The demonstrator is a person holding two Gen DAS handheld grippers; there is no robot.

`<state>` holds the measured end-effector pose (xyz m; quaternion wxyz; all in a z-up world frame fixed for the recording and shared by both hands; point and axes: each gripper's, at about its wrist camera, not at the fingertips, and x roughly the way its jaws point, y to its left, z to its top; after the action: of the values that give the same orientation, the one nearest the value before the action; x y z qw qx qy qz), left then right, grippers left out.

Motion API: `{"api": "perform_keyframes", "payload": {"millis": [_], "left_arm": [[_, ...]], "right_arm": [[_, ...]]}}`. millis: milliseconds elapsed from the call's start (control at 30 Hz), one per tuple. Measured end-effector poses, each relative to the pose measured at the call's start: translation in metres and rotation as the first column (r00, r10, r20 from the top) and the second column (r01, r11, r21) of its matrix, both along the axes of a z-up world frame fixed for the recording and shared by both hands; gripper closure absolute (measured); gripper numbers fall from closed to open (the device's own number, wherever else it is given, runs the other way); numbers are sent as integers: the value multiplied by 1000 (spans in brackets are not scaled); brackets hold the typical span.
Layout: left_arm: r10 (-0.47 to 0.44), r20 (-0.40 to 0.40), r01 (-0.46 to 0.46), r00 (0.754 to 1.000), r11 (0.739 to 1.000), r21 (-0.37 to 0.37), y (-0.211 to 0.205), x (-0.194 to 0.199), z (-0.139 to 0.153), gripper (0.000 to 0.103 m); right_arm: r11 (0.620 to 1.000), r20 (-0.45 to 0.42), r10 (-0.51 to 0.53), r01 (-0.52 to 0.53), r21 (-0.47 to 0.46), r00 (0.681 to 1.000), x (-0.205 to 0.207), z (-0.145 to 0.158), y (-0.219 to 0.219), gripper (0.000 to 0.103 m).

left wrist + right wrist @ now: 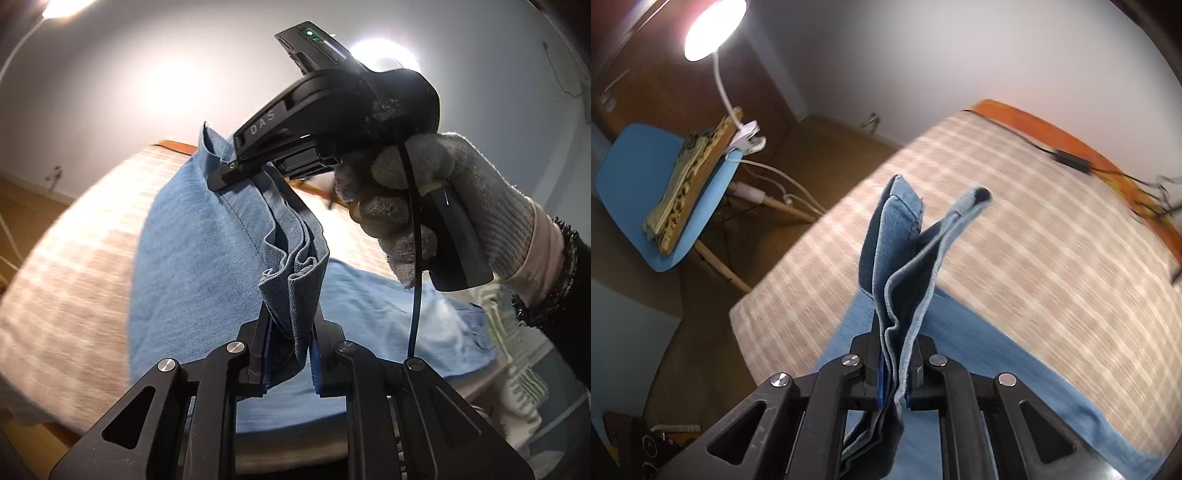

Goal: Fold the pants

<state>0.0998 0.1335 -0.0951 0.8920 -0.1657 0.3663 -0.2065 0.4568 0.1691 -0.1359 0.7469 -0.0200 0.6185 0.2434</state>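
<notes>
- Left wrist view: one pair of blue denim pants (192, 266) lies across a bed (74, 266) with a pale checked cover, part of it lifted off the cover.
- The left gripper (291, 354) has its jaws clamped on a bunched, several-layered edge of the denim, which stands up between them.
- One gloved hand (424, 206) holds the right gripper (236, 177), whose tip pinches the same raised edge further along; the cloth runs taut between the two grippers.
- One black cable (413, 295) hangs from that gripper's handle.
- Two bright lights glare above, against a plain wall.
- Right wrist view: the right gripper (894, 373) has its jaws pressed together on stacked denim layers of the pants (905, 251), whose stitched edges fan upward above the bed (1052, 240).
- One blue chair (635, 177) stands on the floor beside the bed, carrying a folded leopard-print cloth (687, 181) and one clip-on lamp (713, 26), lit.
</notes>
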Motion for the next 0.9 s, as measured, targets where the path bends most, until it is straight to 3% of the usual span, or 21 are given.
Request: {"api": "perform_keyframes", "payload": {"millis": [400,900], "left_arm": [[-194,-60,198,979,977,79,-109,-4,1,89],[-329,-66,335,942,937,98,-173,-8,4,89]], "right_arm": [[988,3,-145,145,-58,989,-44,4,-144,98],[969,70,-236,240,-53,969,-78,15,-242,99]]}}
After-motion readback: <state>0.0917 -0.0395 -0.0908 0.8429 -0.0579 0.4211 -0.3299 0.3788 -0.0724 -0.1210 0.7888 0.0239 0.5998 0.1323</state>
